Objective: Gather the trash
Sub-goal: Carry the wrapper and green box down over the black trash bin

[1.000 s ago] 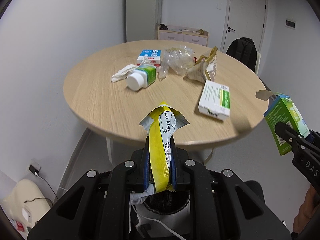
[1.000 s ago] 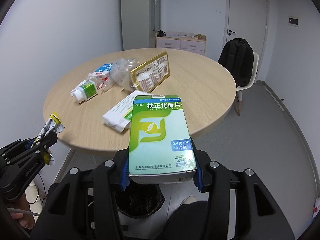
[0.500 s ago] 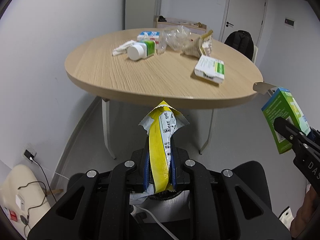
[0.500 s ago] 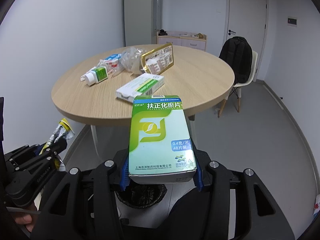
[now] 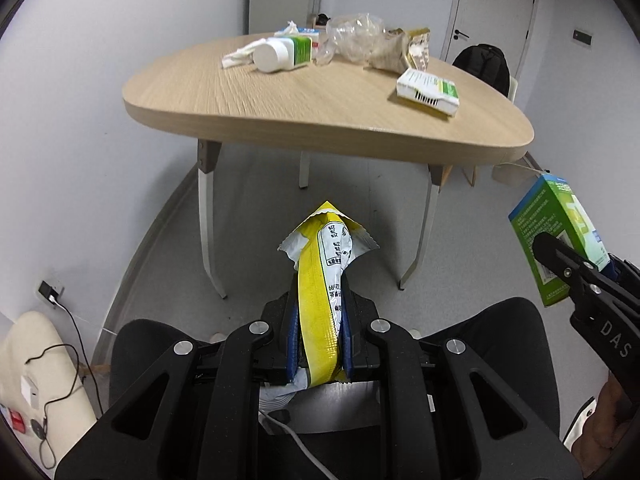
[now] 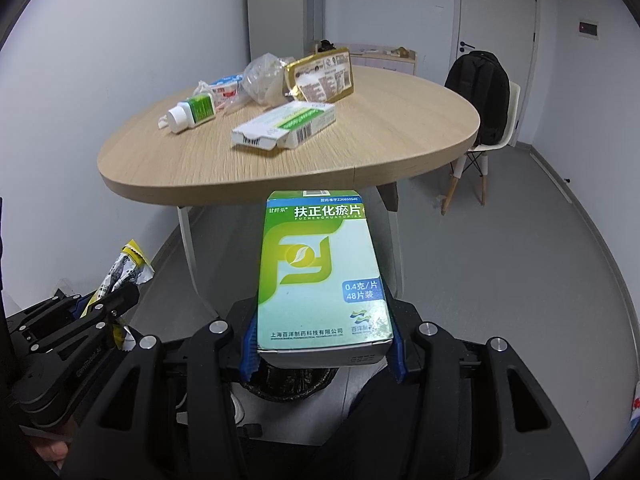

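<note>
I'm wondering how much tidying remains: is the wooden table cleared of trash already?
No: the table still holds a white bottle, a white carton and crumpled wrappers.

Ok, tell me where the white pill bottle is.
The pill bottle lies on its side on the far left part of the round table in the right wrist view, beside a crumpled tissue.

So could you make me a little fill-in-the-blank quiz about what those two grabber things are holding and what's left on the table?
1. The left gripper is shut on a crumpled wrapper that is white and ____.
2. The right gripper holds a ____ medicine box.
3. The bottle with the white cap lies on its ____ on the round table.
4. On the chair beyond the table sits a black ____.

Missing words: yellow; green; side; backpack
</note>
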`<state>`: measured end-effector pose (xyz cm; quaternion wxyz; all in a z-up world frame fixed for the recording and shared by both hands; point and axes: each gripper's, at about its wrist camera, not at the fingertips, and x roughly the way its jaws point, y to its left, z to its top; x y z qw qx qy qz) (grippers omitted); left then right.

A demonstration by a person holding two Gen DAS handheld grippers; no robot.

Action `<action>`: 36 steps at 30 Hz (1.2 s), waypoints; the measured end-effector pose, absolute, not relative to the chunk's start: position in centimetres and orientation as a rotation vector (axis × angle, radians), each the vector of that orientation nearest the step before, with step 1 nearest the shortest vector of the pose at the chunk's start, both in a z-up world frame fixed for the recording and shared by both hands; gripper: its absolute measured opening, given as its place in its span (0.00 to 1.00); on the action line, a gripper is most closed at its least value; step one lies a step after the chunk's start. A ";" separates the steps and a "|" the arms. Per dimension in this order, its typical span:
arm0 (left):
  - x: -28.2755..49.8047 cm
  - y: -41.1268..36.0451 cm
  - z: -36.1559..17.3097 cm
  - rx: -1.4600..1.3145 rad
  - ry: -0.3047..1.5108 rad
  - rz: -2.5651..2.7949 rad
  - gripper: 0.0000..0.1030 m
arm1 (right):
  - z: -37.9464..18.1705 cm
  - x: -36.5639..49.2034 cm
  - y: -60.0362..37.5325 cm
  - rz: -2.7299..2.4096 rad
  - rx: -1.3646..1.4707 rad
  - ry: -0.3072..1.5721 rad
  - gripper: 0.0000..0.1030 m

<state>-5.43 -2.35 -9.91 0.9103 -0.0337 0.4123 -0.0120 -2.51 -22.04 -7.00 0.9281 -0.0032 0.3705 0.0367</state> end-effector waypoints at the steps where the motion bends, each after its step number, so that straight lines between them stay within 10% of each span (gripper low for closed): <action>1: -5.3 -2.4 -10.1 -0.068 0.853 -0.026 0.15 | -7.3 -2.4 -22.0 0.076 -0.005 0.763 0.45; 36: 0.9 -2.0 -22.3 -0.061 0.994 -0.006 0.15 | -22.4 6.6 -19.0 0.104 0.000 1.006 0.45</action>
